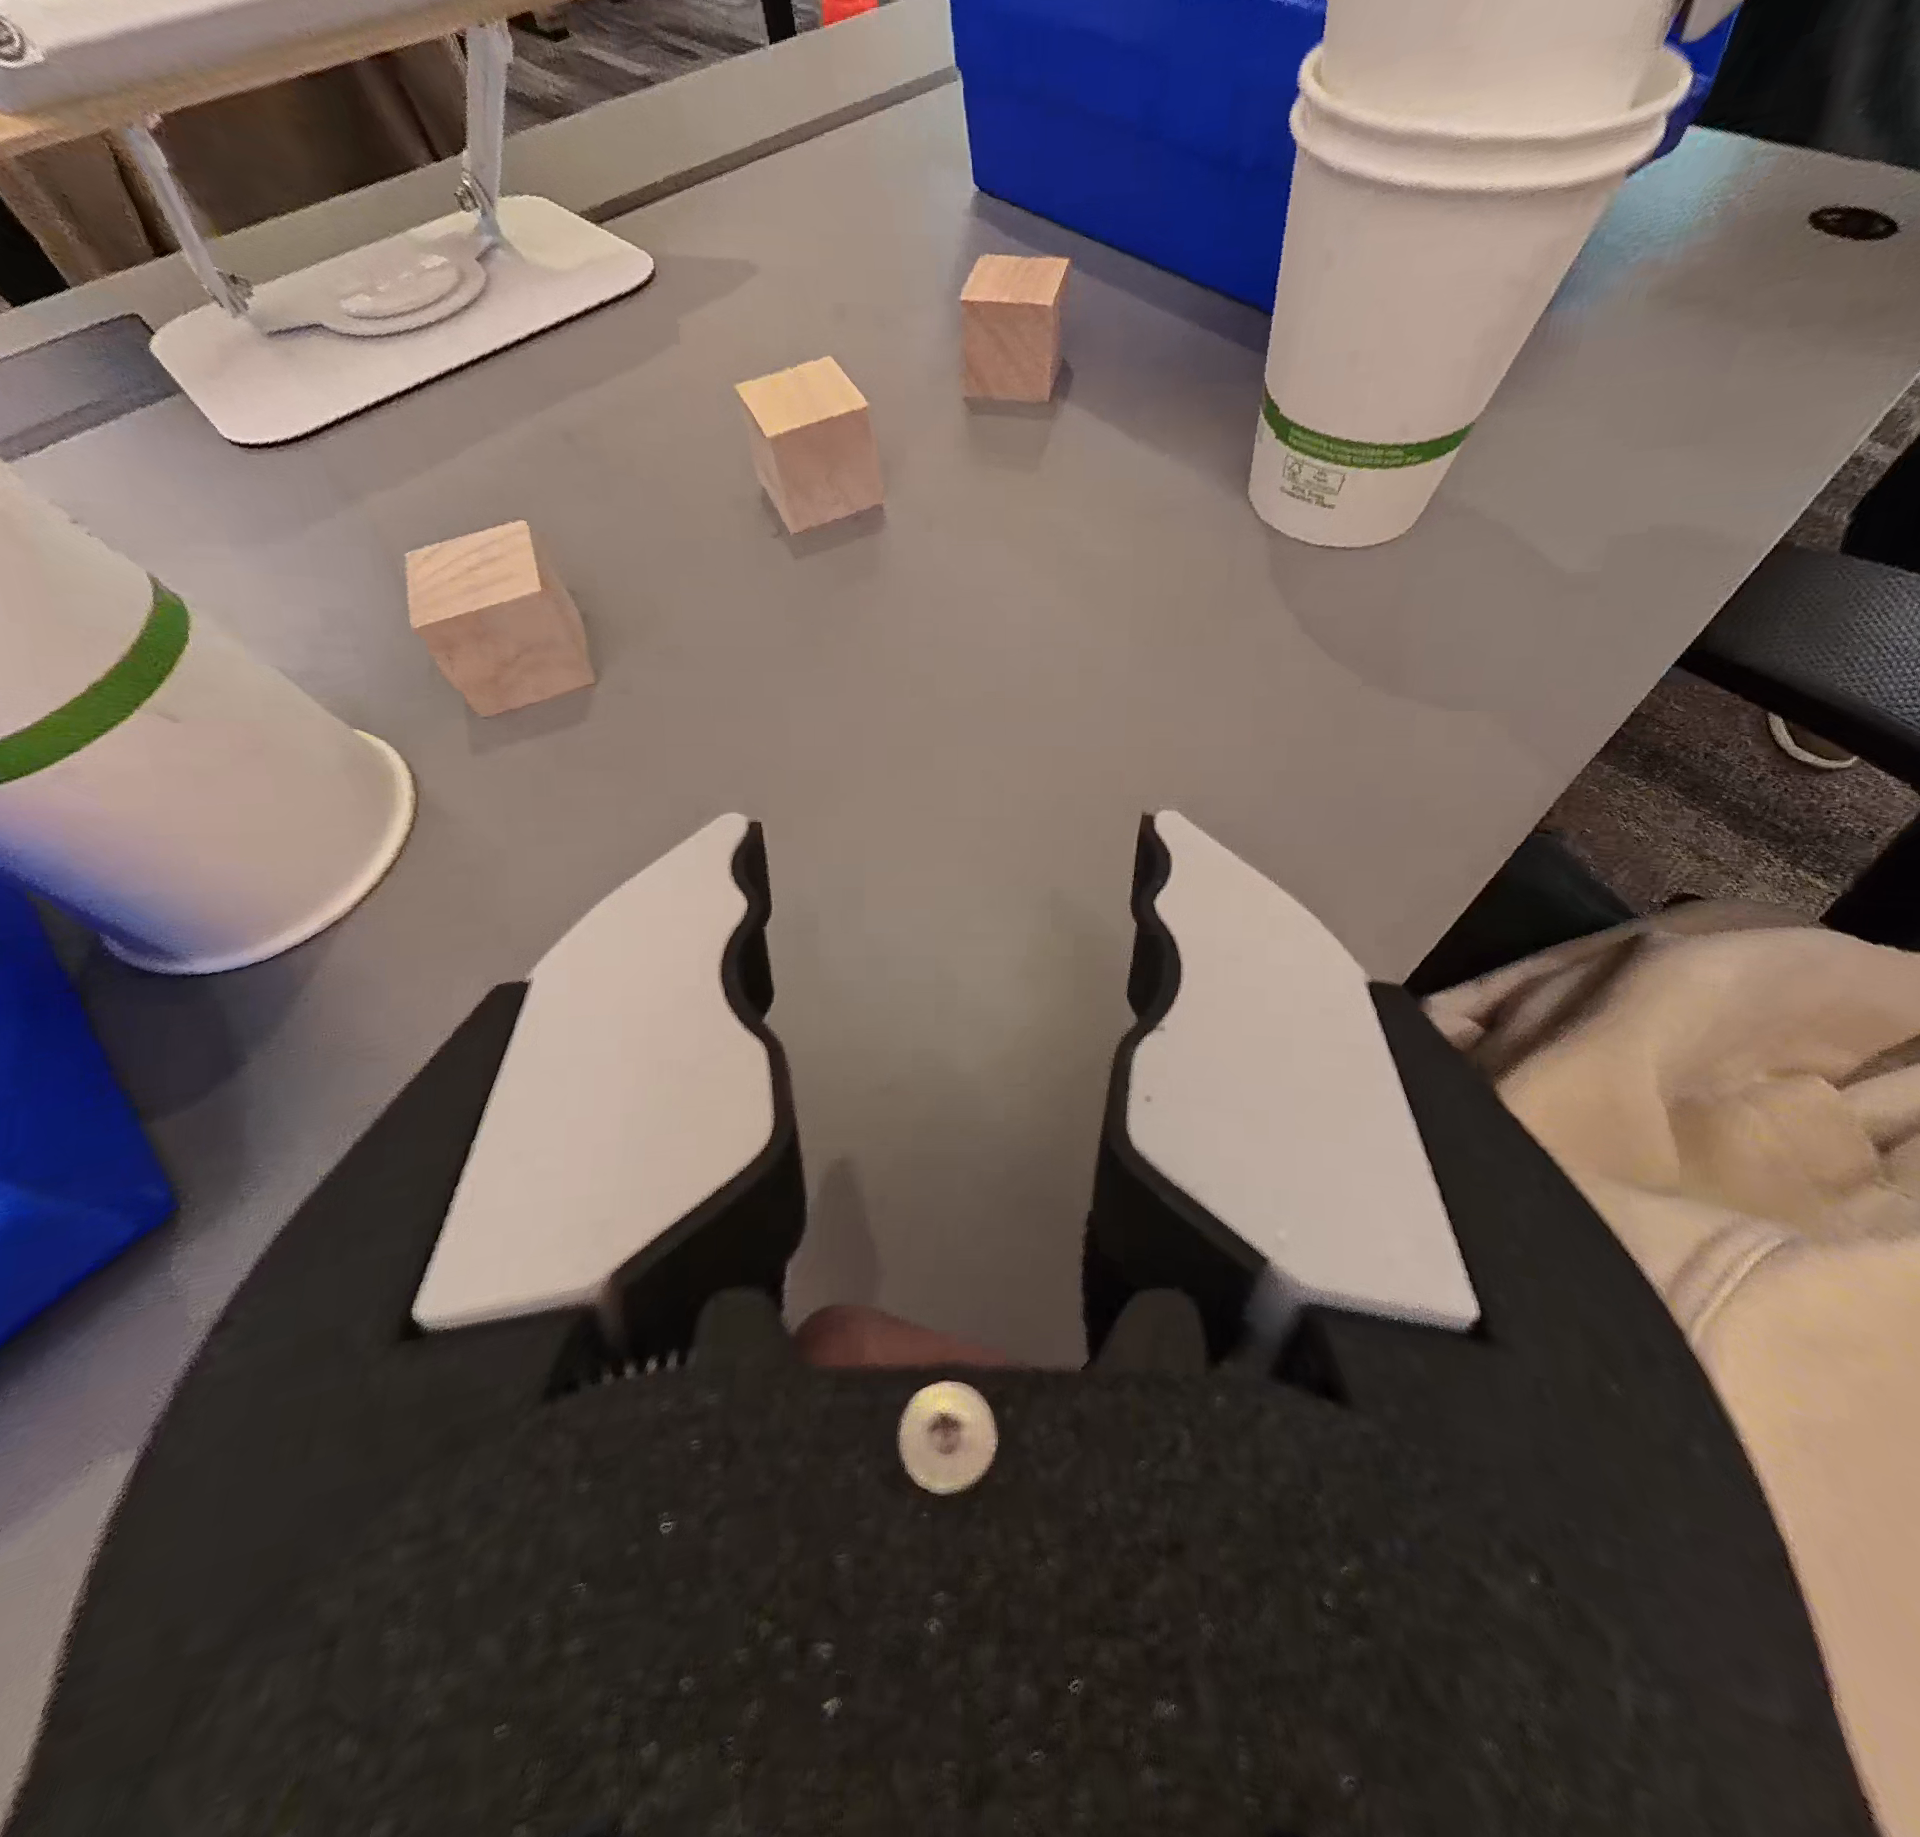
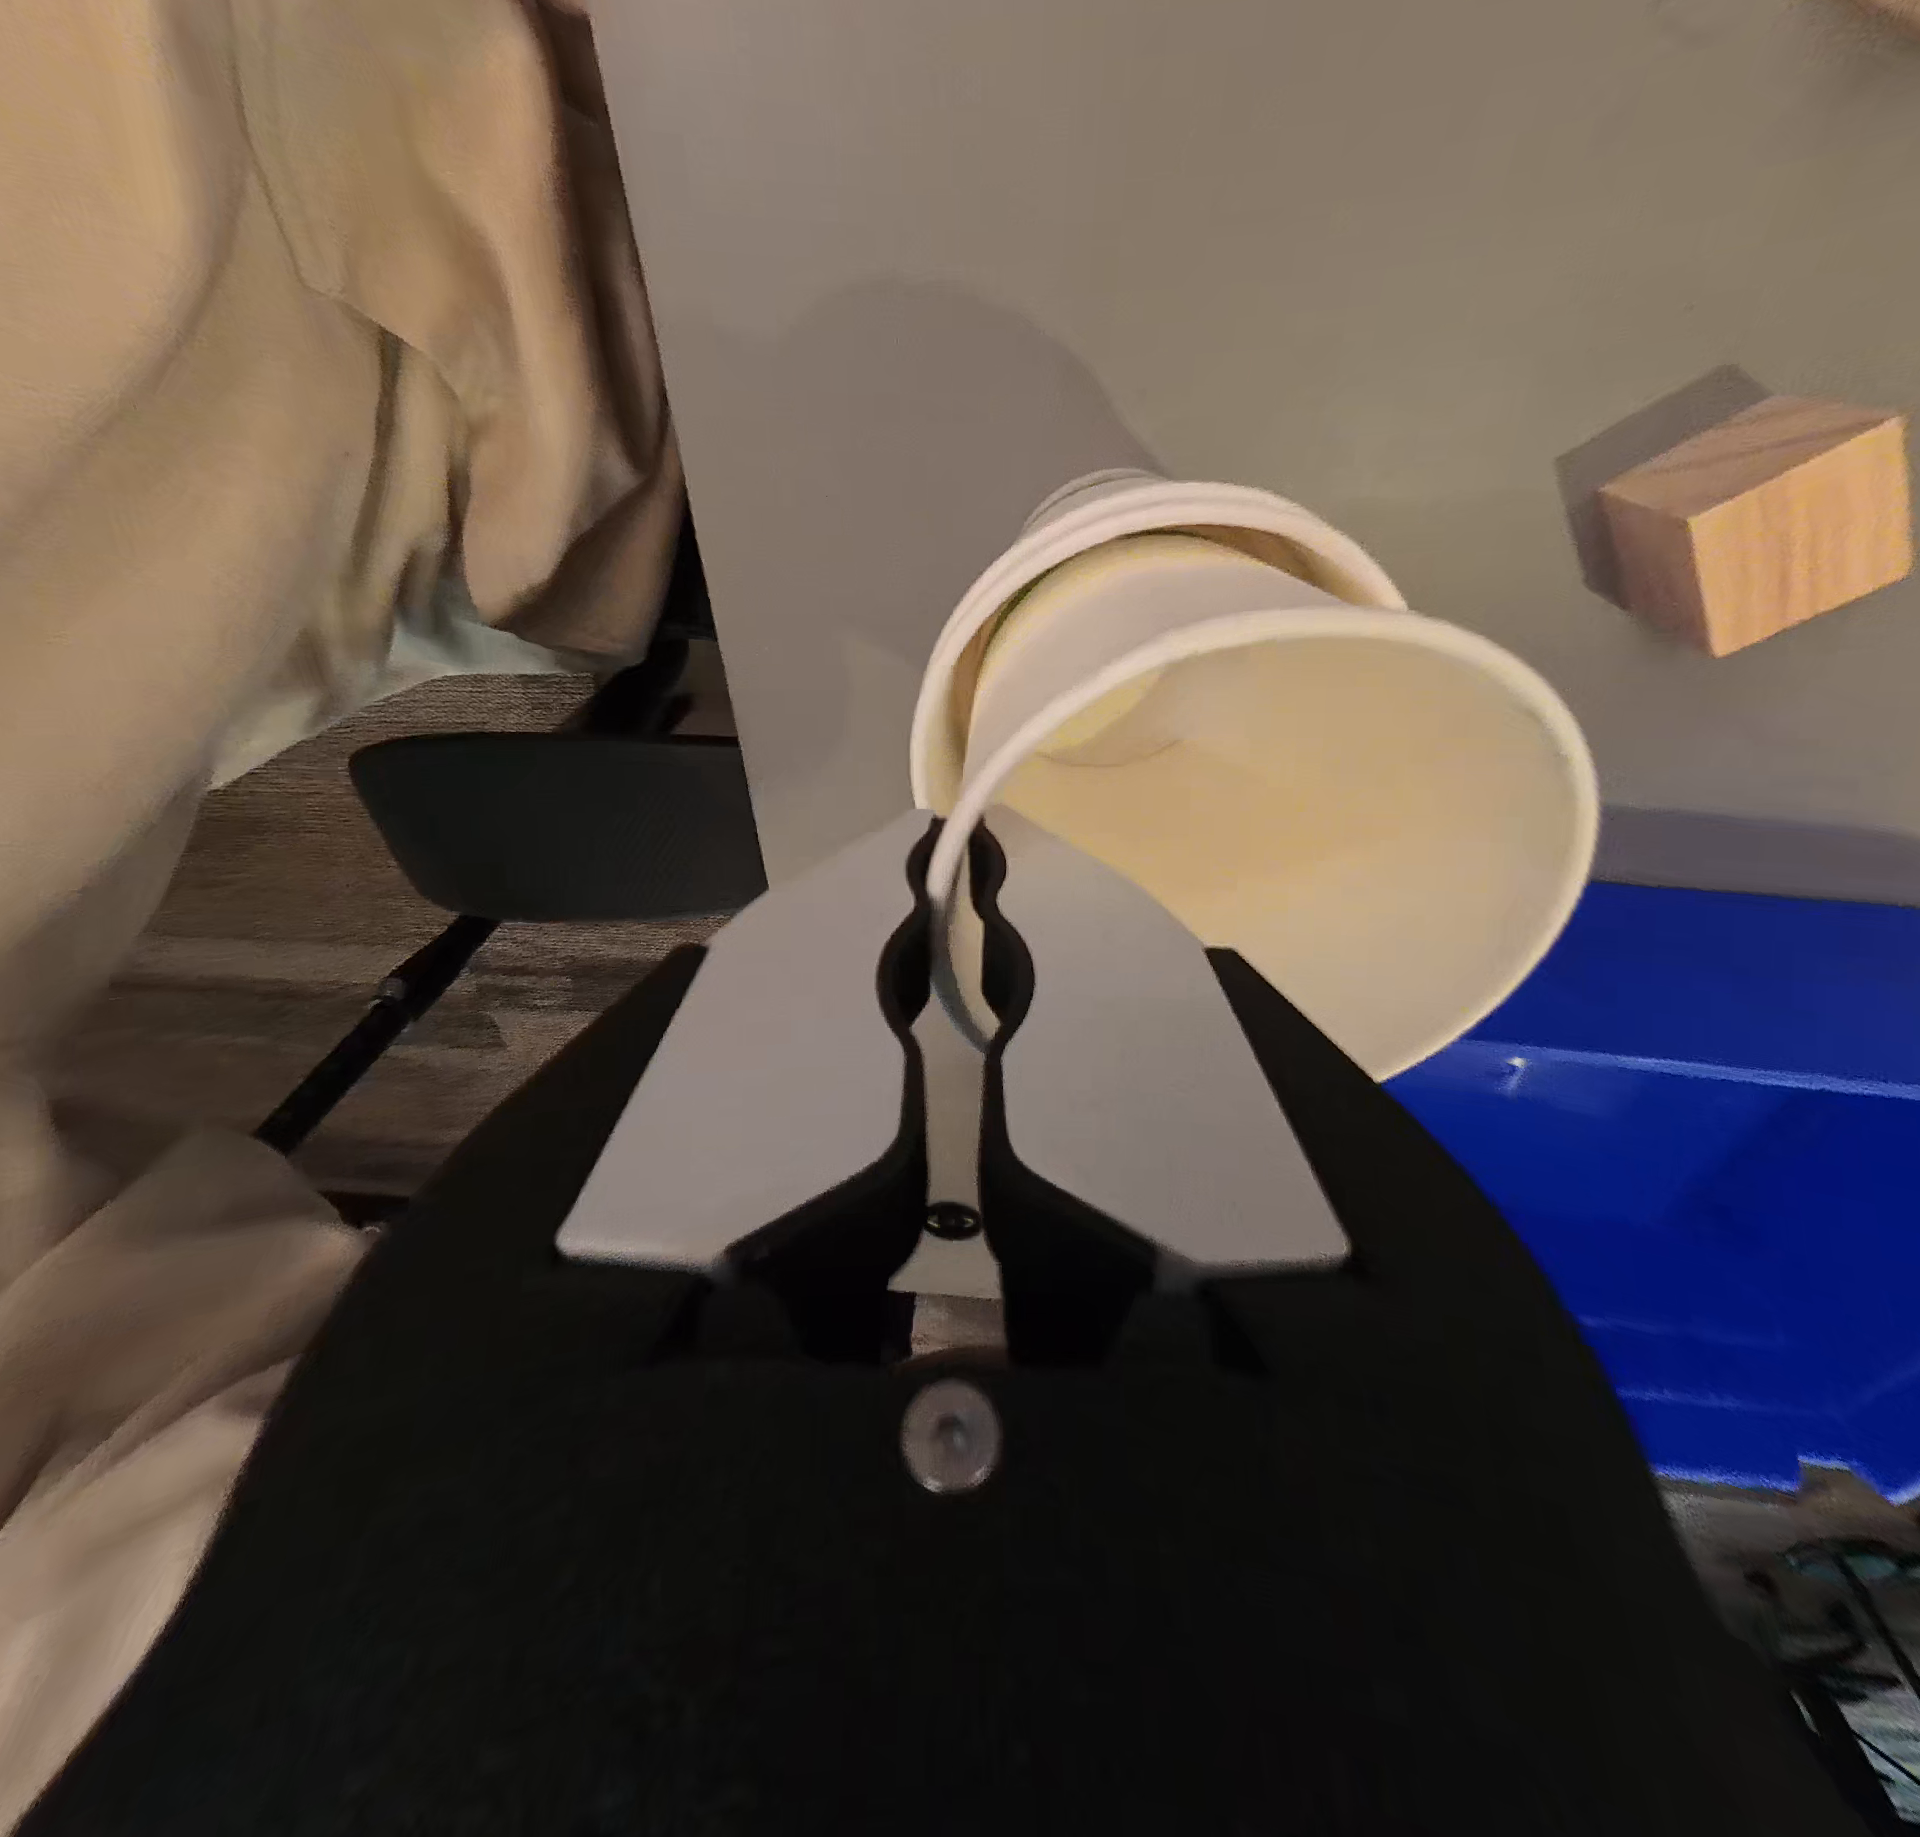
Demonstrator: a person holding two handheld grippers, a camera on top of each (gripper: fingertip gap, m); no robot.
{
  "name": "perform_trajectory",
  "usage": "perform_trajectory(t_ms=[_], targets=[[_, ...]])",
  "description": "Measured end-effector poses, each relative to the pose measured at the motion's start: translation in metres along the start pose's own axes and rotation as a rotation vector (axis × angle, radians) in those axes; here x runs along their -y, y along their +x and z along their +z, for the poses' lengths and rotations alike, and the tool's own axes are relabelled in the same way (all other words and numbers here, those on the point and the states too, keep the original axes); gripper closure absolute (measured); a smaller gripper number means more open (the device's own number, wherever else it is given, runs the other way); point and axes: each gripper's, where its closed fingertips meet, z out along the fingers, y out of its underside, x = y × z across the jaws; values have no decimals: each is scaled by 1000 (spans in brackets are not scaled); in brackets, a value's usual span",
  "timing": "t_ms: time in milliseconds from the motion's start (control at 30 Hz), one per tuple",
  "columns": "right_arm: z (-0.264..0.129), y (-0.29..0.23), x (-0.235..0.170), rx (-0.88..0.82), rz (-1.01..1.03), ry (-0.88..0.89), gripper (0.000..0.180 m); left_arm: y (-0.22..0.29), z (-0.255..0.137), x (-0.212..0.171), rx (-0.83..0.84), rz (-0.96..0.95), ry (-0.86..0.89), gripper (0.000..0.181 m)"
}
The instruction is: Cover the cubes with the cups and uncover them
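Three wooden cubes stand in a diagonal row on the grey table. My left gripper is open and empty, low over the table in front of them. An upside-down white cup with a green band is at the left edge. A stack of white cups stands upright at the right. My right gripper is shut on the rim of the top cup, which is tilted and partly out of the stack. One cube lies beyond it.
A blue bin stands behind the cup stack, and another blue container is at the left edge. A white stand is at the back left. A person's beige sleeve and a black chair are past the table's right edge.
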Motion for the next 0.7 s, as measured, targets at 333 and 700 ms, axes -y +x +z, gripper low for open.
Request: perform_trajectory(t_ms=[333,700], targets=[[2,-9,-2,59,26,80,156,6,5,-6,6,52,-28,114],[-73,-73,113,-391,232,1587,135,-49,-11,1,250,-93,58,109]])
